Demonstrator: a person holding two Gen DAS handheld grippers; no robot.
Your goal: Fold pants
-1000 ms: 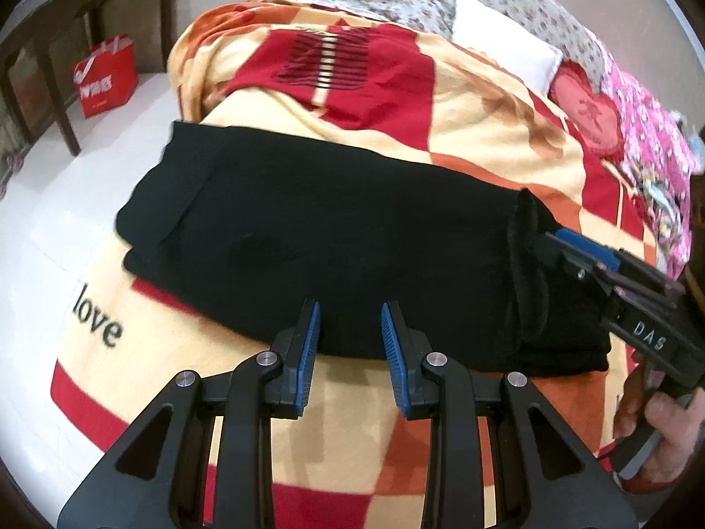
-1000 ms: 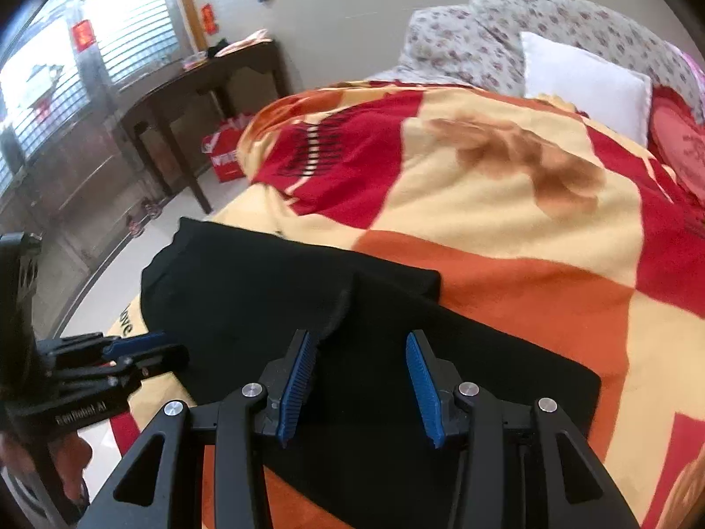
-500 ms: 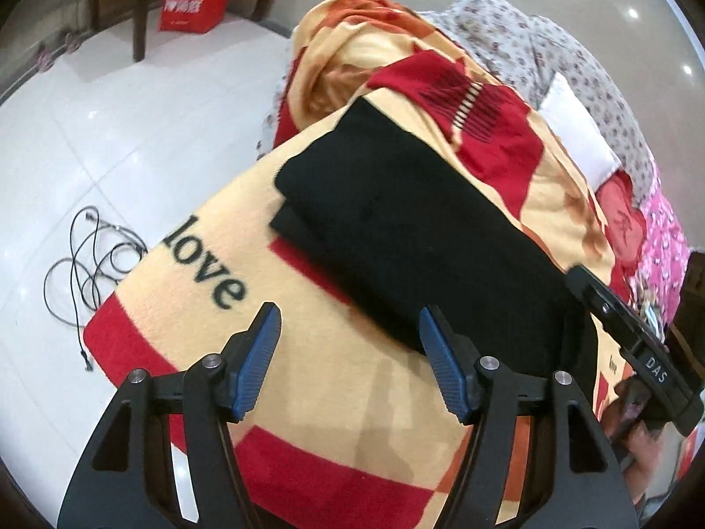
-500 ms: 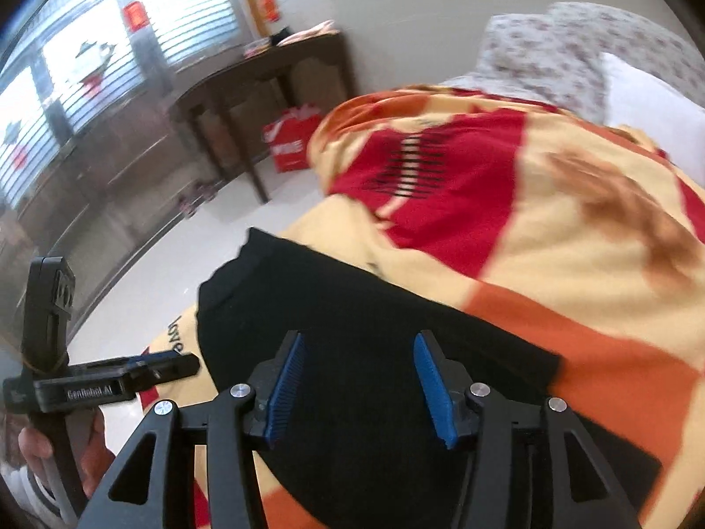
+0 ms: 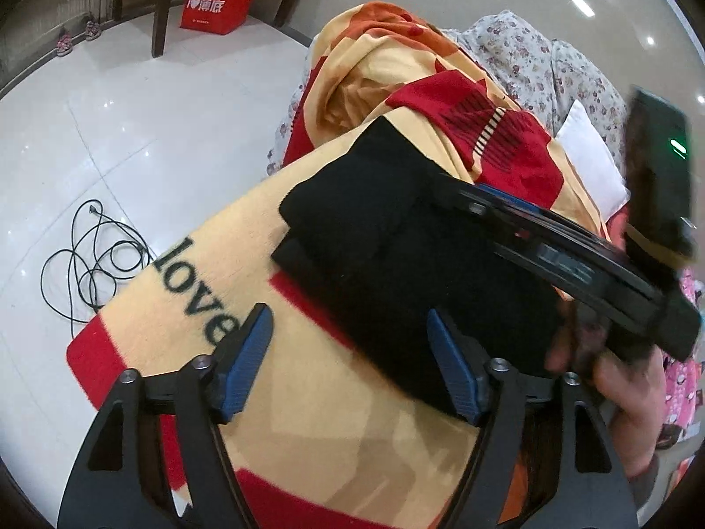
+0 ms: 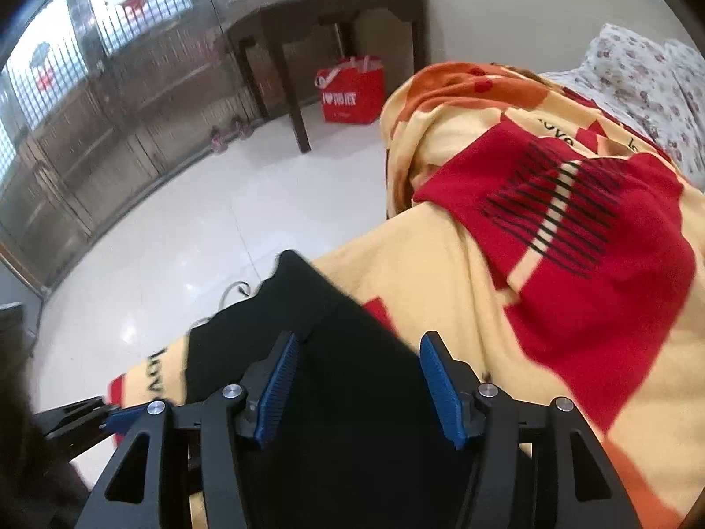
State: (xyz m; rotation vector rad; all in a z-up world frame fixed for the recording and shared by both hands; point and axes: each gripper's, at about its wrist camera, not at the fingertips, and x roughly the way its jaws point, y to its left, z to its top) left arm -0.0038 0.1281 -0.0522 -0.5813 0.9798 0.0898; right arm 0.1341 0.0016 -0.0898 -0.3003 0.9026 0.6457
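Both the left tool (image 5: pixel 348 361) and the right tool (image 6: pixel 359 385) gape wide, gripping nothing, above the folded black pants (image 5: pixel 396 238) lying near the bed's (image 5: pixel 308 396) foot corner, whose nearer end hides behind both tools.

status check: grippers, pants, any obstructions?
Left gripper open, empty, at near edge of the black pants. Right gripper open, empty, over them. Pants folded on blanket. Nothing blocking.
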